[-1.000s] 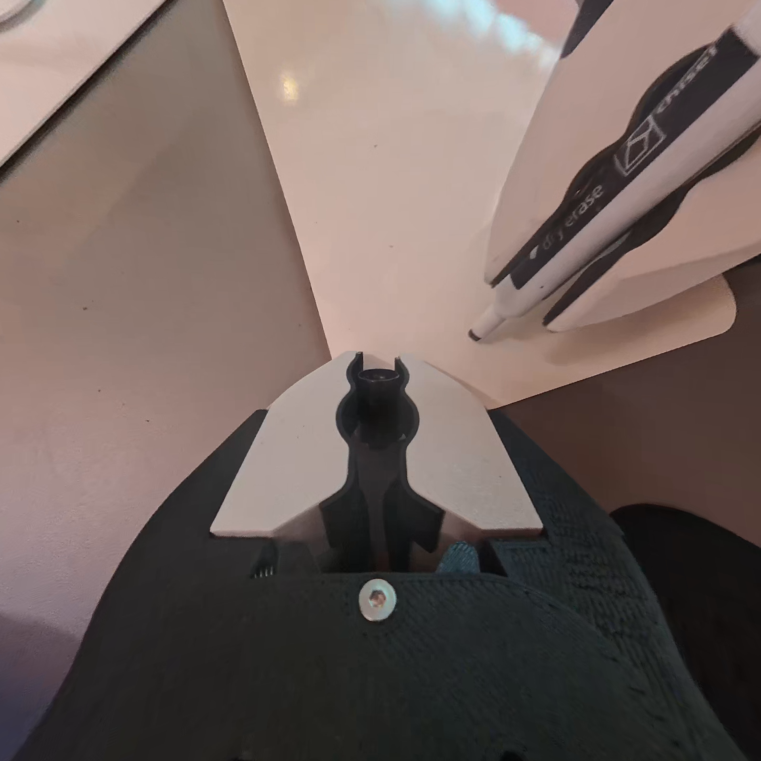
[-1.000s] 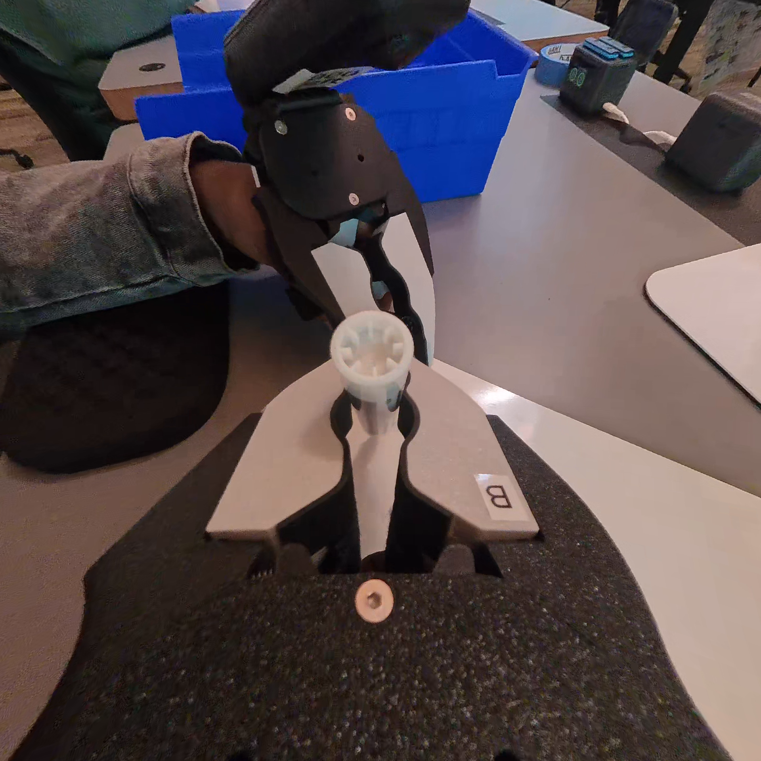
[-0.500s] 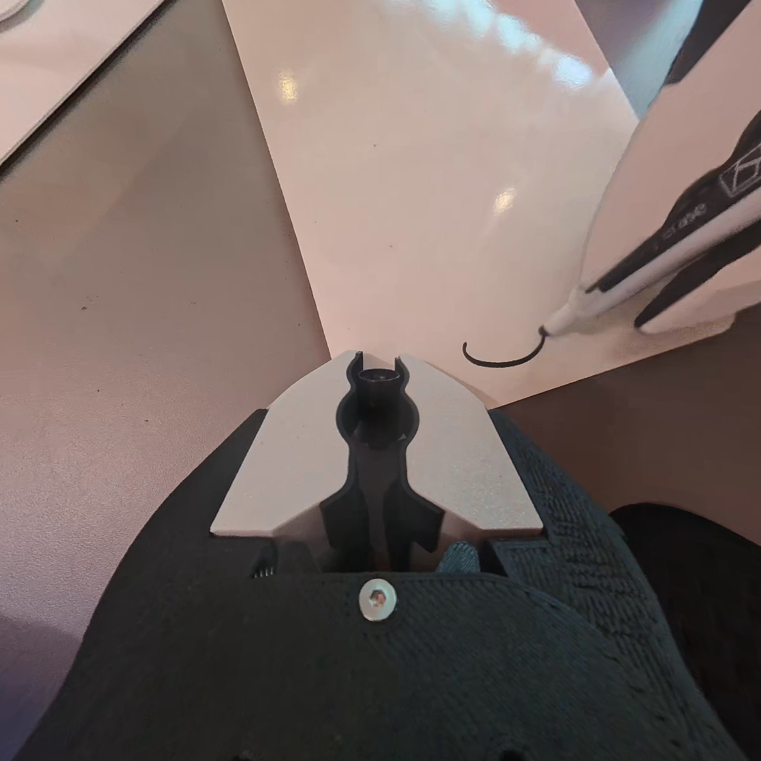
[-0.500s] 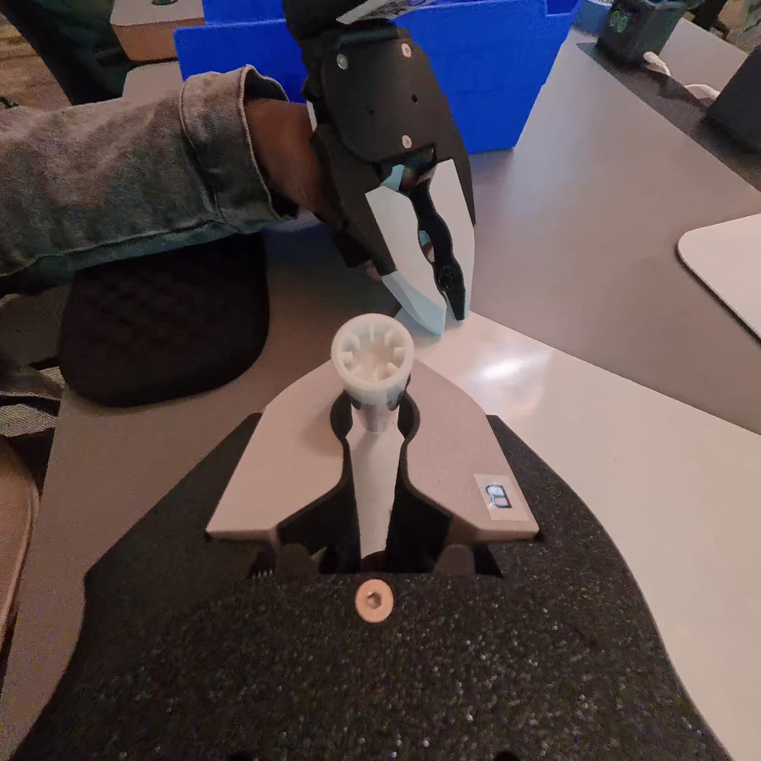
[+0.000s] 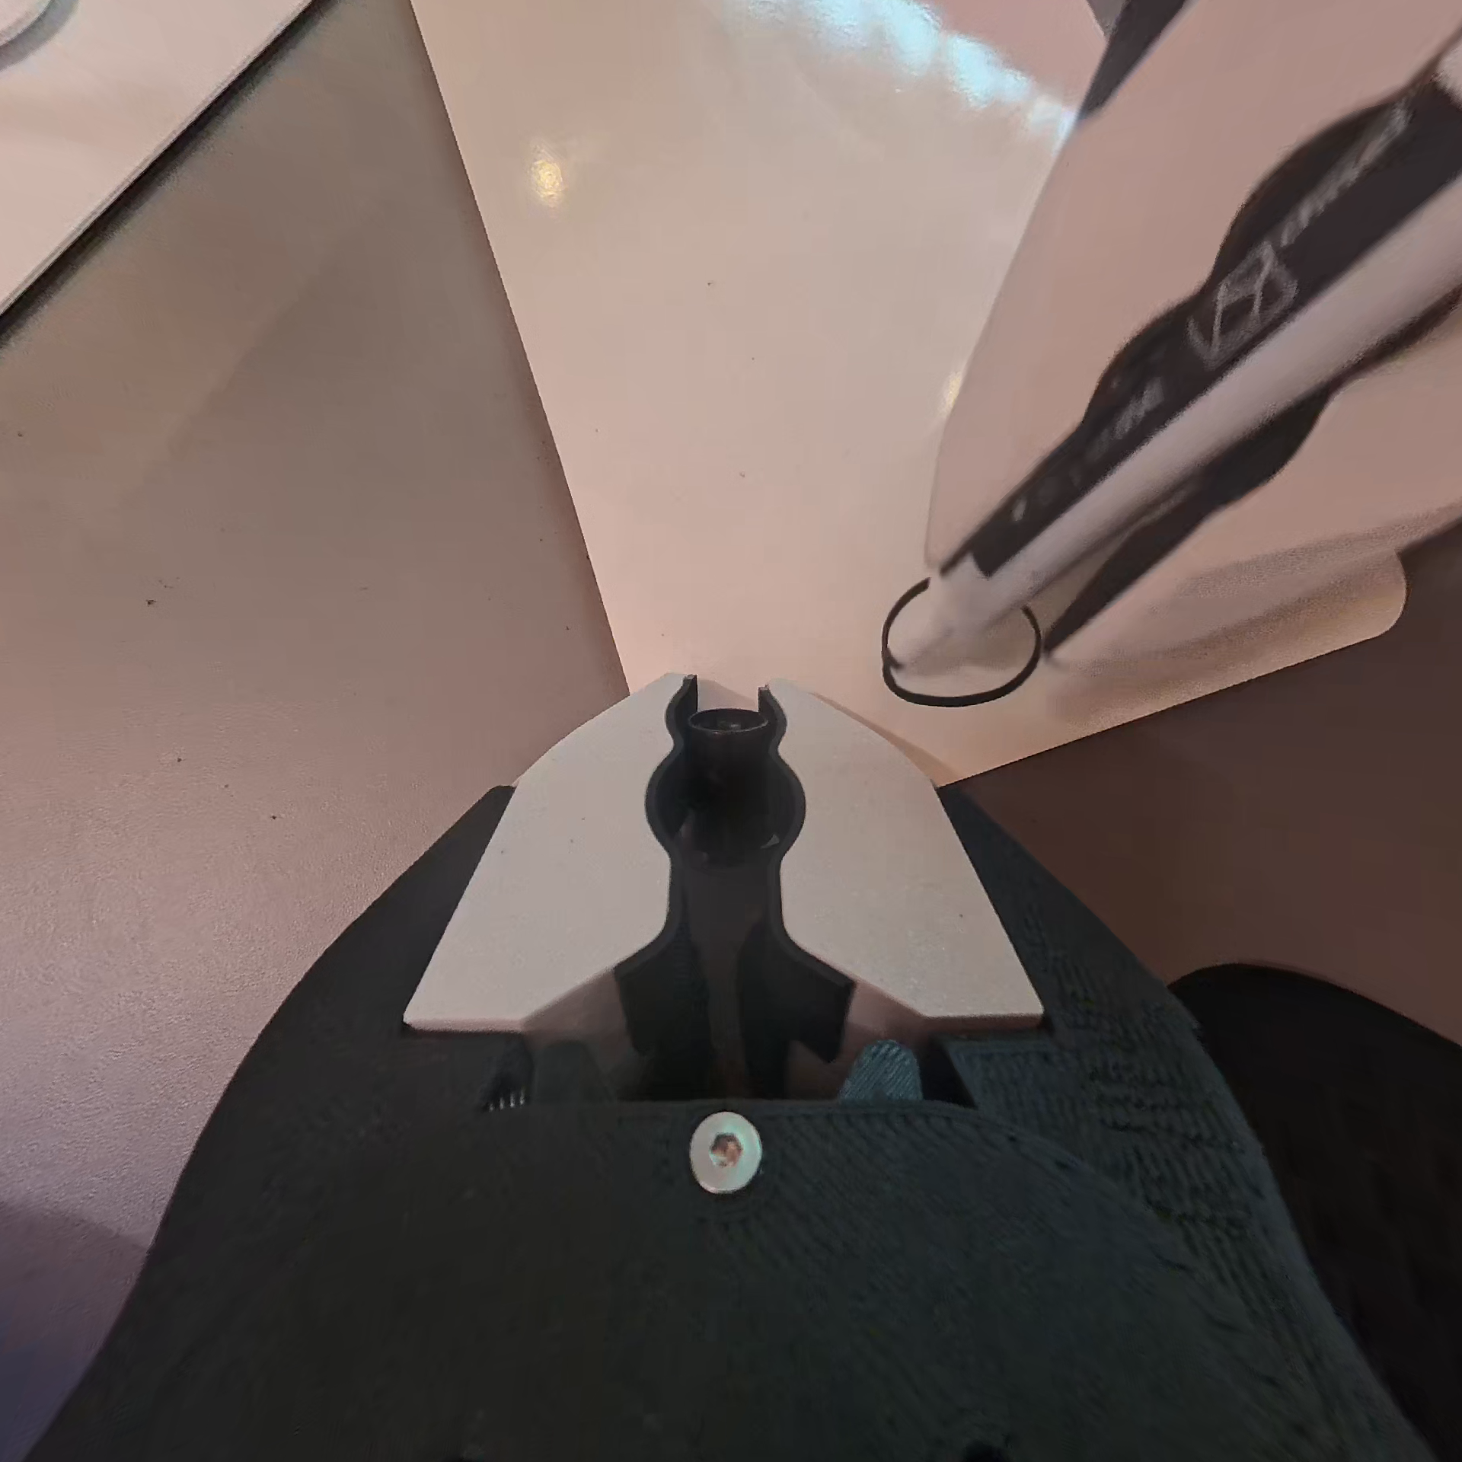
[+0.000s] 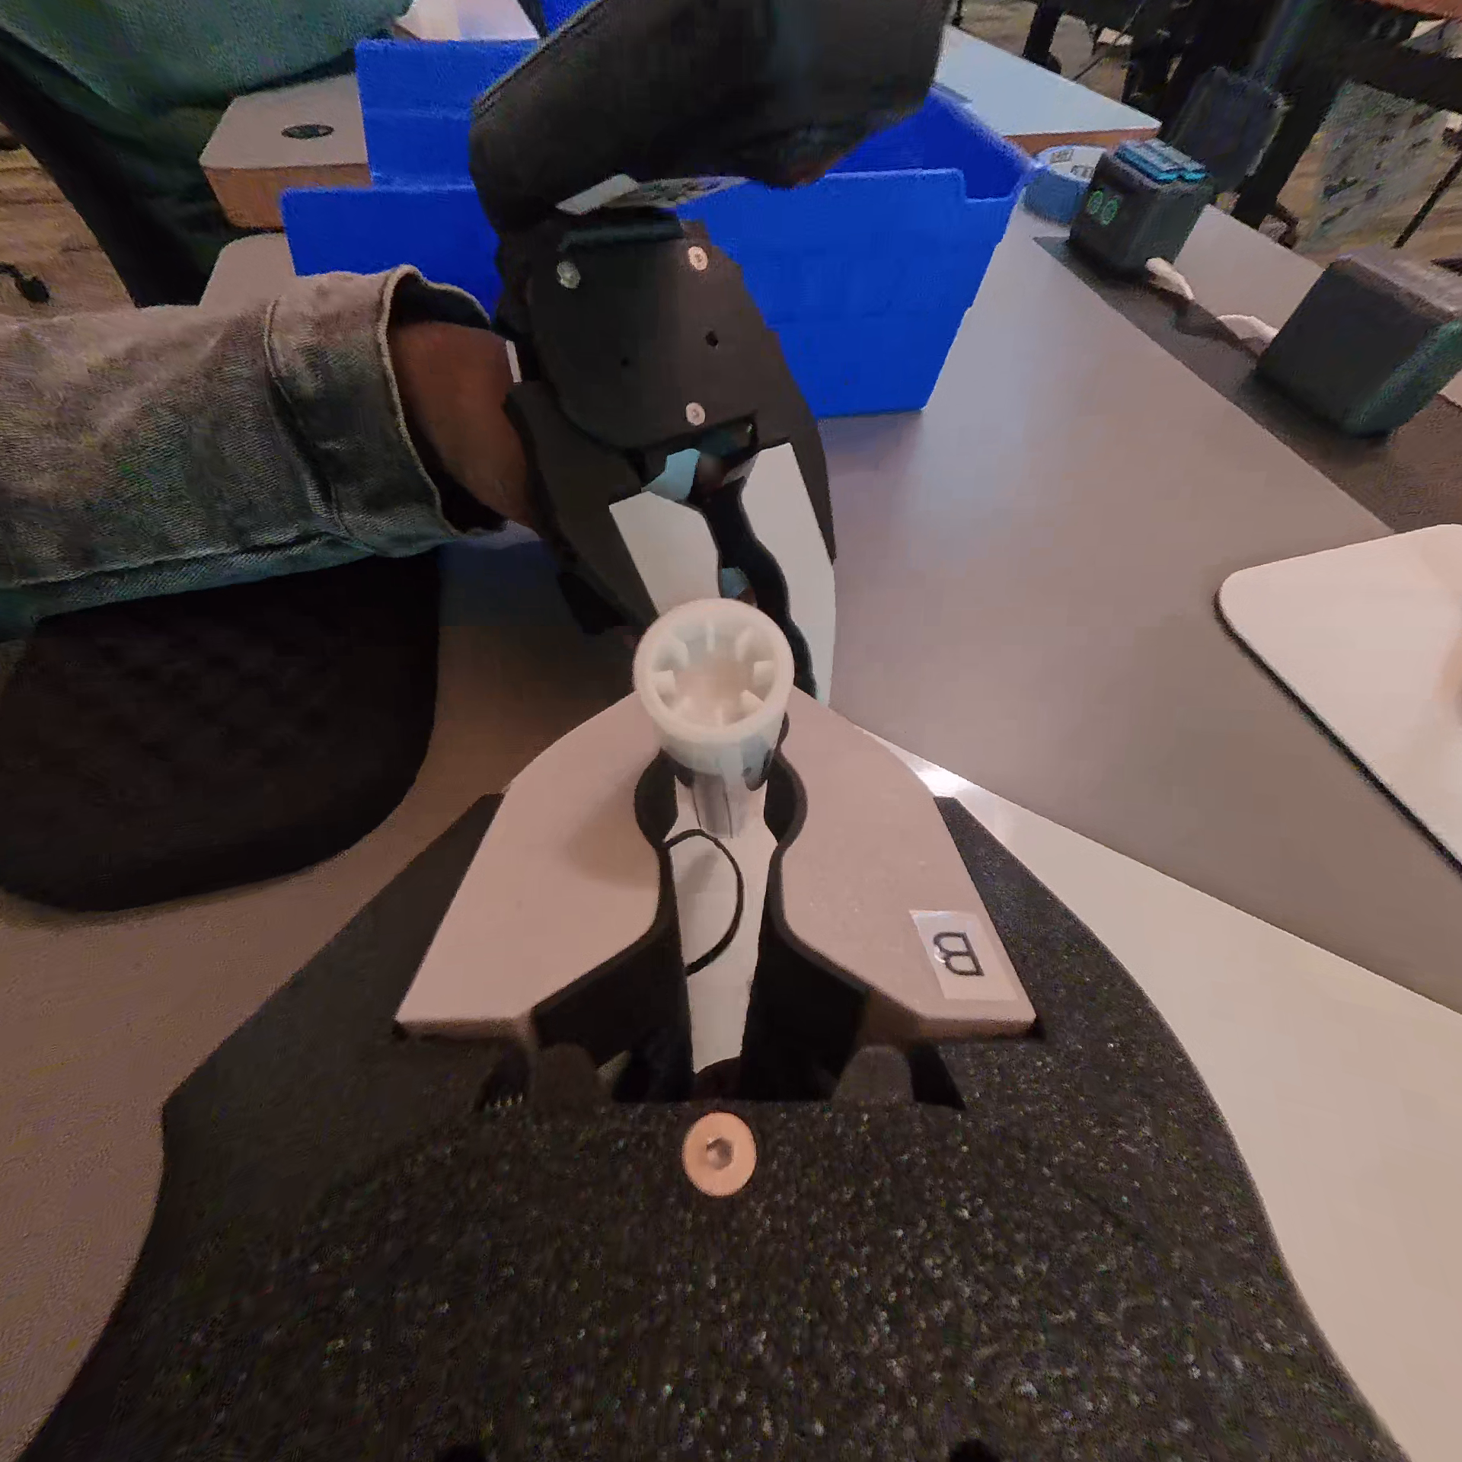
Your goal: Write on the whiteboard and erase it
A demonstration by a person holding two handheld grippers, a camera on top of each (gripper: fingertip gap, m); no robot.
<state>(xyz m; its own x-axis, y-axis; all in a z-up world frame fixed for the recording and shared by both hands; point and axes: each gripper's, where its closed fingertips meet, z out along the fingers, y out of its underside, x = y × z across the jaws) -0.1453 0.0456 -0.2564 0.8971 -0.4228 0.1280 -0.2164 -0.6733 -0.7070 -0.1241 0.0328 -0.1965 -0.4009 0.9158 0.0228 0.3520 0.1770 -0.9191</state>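
A white whiteboard (image 5: 751, 316) lies flat on the grey table. My right gripper (image 6: 716, 736) is shut on a white dry-erase marker (image 6: 712, 684). In the left wrist view the right gripper (image 5: 997, 601) holds the marker (image 5: 1107, 490) tilted, with its tip (image 5: 910, 657) on the board near the board's close corner. A black drawn circle (image 5: 961, 649) surrounds the tip; part of it shows between my right fingers (image 6: 732, 886). My left gripper (image 5: 728, 688) is shut on the black marker cap (image 5: 724, 728) at the board's near edge. It faces me in the right wrist view (image 6: 759, 601).
A blue bin (image 6: 870, 261) stands behind the left gripper. A second white board (image 6: 1361, 657) lies to the right and also shows in the left wrist view (image 5: 119, 103). A black pad (image 6: 198, 728) lies under a person's sleeve (image 6: 198, 443). Dark boxes (image 6: 1361, 348) and a blue tape roll (image 6: 1060, 182) sit far right. The tips of one gripper are about 6 centimeters away from the tips of the other.
The marker tip went from a bare spot on the board, through a short arc, to a closed circle. The right gripper swung right and came back. The left gripper stayed still.
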